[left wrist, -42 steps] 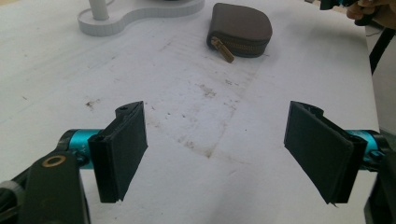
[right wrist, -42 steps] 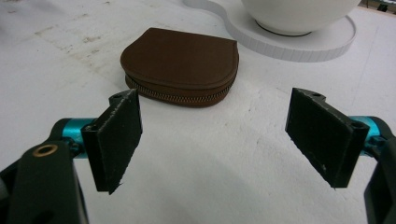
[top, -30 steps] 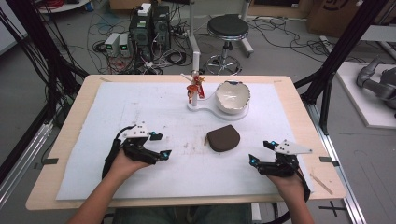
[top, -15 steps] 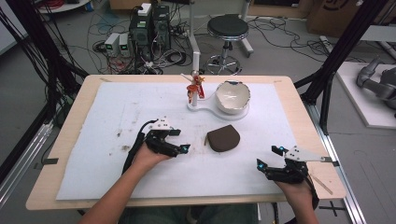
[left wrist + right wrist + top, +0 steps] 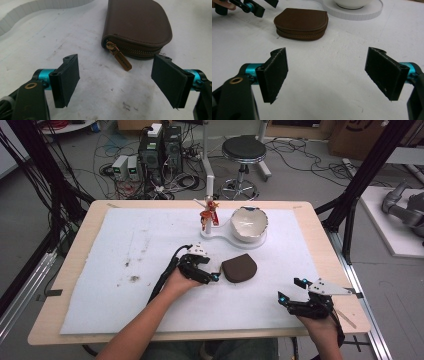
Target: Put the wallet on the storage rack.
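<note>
Cabling, electronics boxes and a stool point(image 5: 243, 151) occupy the floor beyond the bench point(image 5: 70, 265), which carries a white mat point(image 5: 125, 250). Brown zip pouch point(image 5: 239, 268) lies flat near the mat's middle, zipper pull point(image 5: 120, 58) facing the left tongs. Left forearm runs diagonally from the near edge toward the centre; left tongs point(image 5: 214, 272) sit low over the mat just beside the pouch's left side, jaws spread wide, nothing between them. Right hand point(image 5: 320, 327) rests near the near right corner; right tongs point(image 5: 291, 291) point toward the pouch, well apart from it, jaws likewise spread and empty. White bowl point(image 5: 248, 223) and small figurine point(image 5: 207, 215) stand on a white stand toward the far edge.
</note>
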The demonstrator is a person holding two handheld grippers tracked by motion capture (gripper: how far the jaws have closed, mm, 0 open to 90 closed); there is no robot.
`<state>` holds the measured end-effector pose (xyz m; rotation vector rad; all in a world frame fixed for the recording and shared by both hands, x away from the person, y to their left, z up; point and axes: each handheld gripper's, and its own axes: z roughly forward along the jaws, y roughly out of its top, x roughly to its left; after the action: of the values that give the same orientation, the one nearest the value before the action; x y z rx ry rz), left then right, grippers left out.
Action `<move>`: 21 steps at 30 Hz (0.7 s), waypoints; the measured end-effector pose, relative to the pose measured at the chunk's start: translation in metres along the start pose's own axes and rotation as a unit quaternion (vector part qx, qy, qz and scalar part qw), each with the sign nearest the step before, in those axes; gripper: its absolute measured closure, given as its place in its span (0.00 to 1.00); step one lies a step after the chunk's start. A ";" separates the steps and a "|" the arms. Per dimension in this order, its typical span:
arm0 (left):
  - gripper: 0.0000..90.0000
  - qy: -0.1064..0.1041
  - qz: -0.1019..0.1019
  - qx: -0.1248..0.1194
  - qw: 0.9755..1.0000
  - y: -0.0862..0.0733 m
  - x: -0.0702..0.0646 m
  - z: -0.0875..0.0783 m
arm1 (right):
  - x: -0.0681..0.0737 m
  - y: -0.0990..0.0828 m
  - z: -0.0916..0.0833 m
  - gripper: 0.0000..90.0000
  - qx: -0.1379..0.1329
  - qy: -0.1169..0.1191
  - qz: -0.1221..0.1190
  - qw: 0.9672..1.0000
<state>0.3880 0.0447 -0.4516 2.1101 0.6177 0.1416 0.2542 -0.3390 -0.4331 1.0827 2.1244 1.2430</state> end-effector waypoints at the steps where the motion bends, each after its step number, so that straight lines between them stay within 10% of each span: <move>1: 0.25 0.001 0.002 0.003 1.000 0.001 -0.001 0.002 | 0.000 0.000 0.000 0.21 0.000 0.000 0.000 1.000; 21: 0.46 0.037 0.023 0.032 0.999 0.006 -0.003 0.017 | -0.001 0.000 0.002 0.21 0.003 0.002 -0.001 1.000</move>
<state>0.3935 0.0281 -0.4559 2.1899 0.6242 0.2298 0.2558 -0.3391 -0.4344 1.0823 2.1316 1.2402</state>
